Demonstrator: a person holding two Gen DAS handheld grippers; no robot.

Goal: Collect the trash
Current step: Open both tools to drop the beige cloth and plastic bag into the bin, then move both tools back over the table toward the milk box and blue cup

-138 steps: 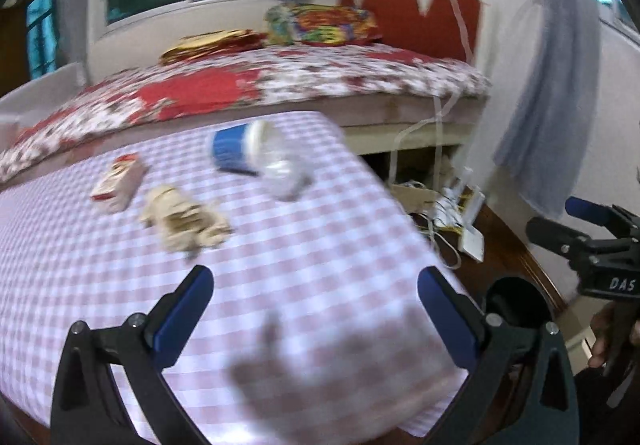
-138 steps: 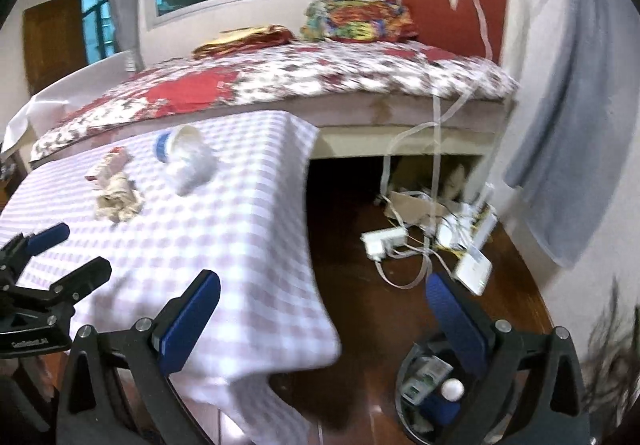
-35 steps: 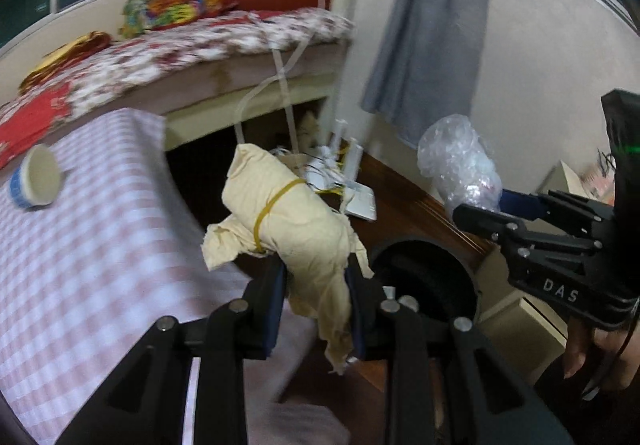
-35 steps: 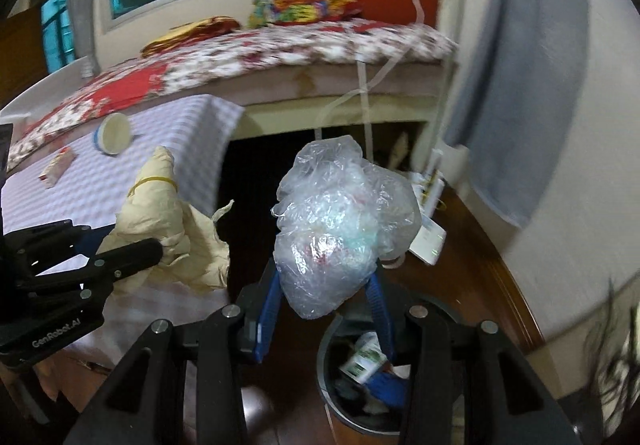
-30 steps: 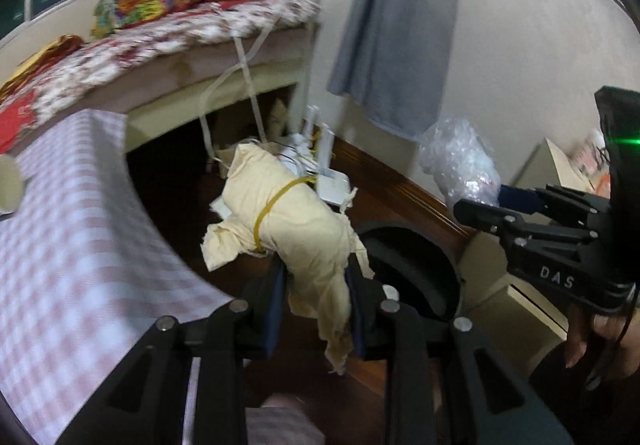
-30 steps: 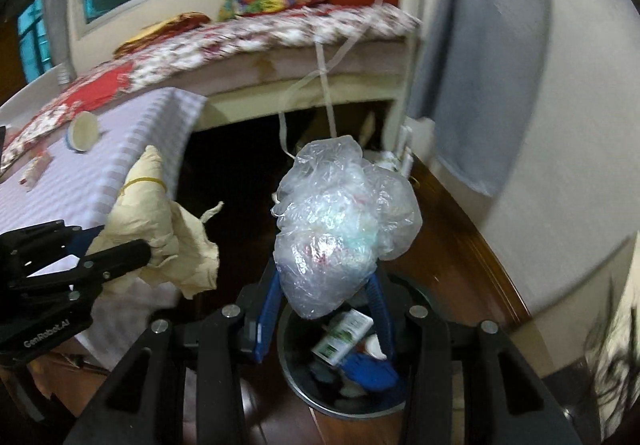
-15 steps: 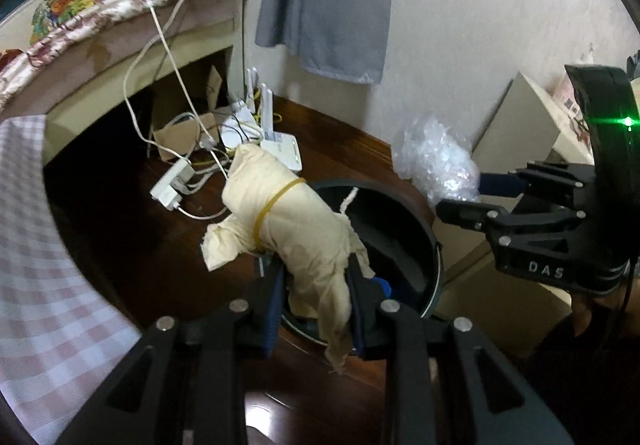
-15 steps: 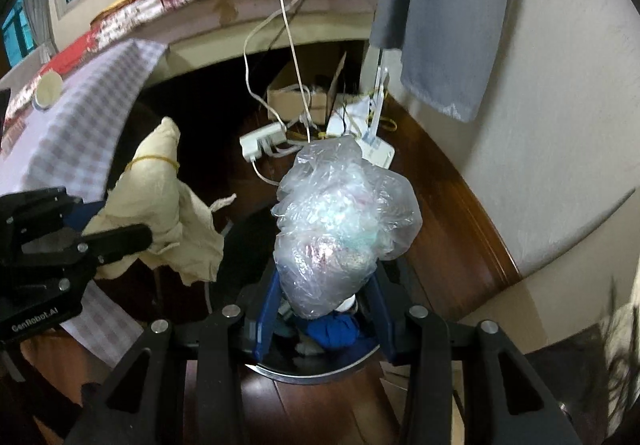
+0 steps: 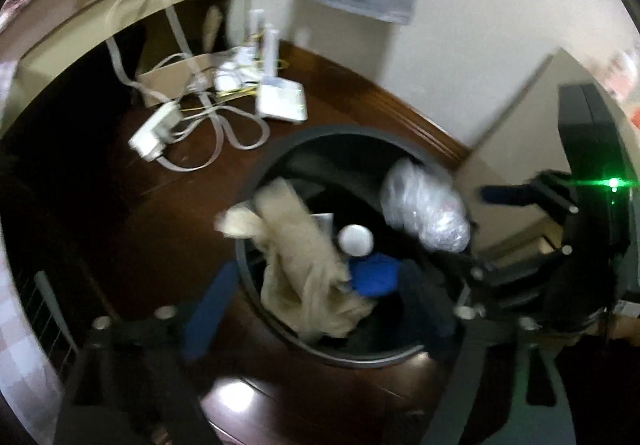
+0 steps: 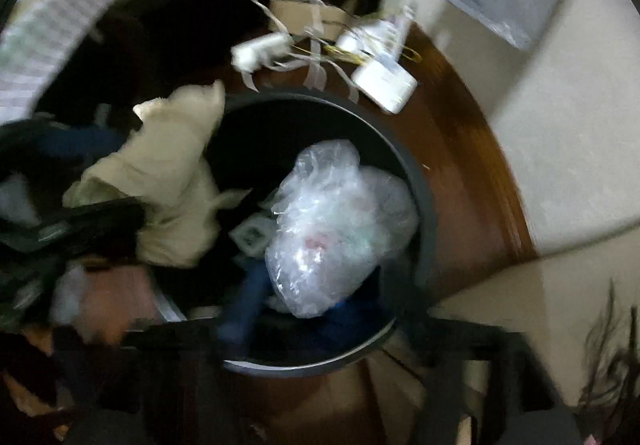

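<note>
Trash goes into the dark bin (image 9: 256, 297) on the wooden floor: both grippers have just been opening over it. The left gripper (image 9: 320, 297) has let go the beige bundle (image 9: 304, 265), now at the near-left rim; the right gripper (image 10: 320, 309), spread wide, drops the clear plastic bag (image 10: 336, 225) inside. Beyond lie cables (image 9: 216, 121). No writing is readable.
</note>
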